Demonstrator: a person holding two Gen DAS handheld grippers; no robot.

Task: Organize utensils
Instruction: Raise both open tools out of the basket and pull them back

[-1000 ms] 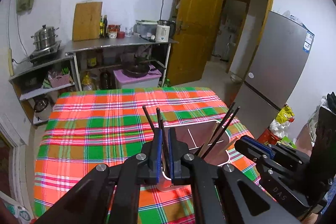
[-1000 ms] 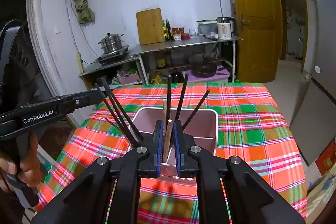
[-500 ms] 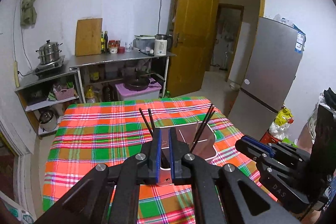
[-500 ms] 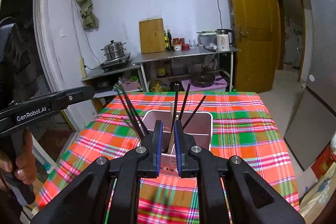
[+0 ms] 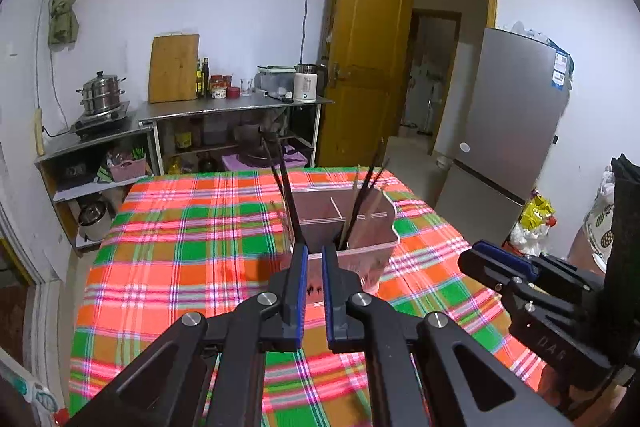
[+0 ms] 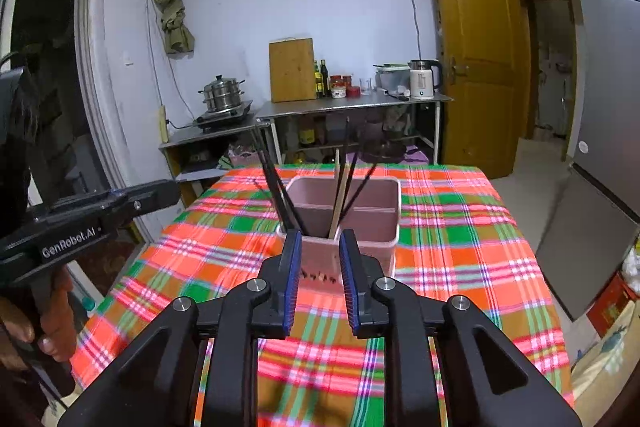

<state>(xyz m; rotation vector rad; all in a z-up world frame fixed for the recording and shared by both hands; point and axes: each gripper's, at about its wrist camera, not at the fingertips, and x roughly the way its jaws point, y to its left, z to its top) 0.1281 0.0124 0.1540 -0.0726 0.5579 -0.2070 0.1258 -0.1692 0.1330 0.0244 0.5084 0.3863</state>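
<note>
A pink divided utensil holder [image 5: 368, 263] [image 6: 372, 195] stands on the plaid tablecloth [image 5: 192, 251] [image 6: 460, 247]. Dark chopsticks [image 5: 286, 195] [image 6: 280, 199] lean in its left part. A pale wooden chopstick [image 6: 335, 203] and more dark ones [image 5: 362, 203] [image 6: 354, 183] stand in the middle. My left gripper [image 5: 313, 253] [image 6: 170, 191] is shut and empty, just short of the holder. My right gripper [image 6: 320, 239] [image 5: 476, 255] hangs in front of the holder's near wall. Its jaws are opening with nothing between them.
A hand [image 6: 40, 327] grips the left gripper's handle. Behind the table stand a steel shelf [image 5: 240, 107] with a steamer pot [image 5: 100, 95], a cutting board [image 5: 174, 67] and a kettle [image 5: 306, 87]. A wooden door [image 5: 364, 59] and a grey fridge [image 5: 508, 115] are on the right.
Both grippers drew back from the holder. The right jaws parted and let go of the pale wooden chopstick, which now stands in the holder. The left jaws stayed shut.
</note>
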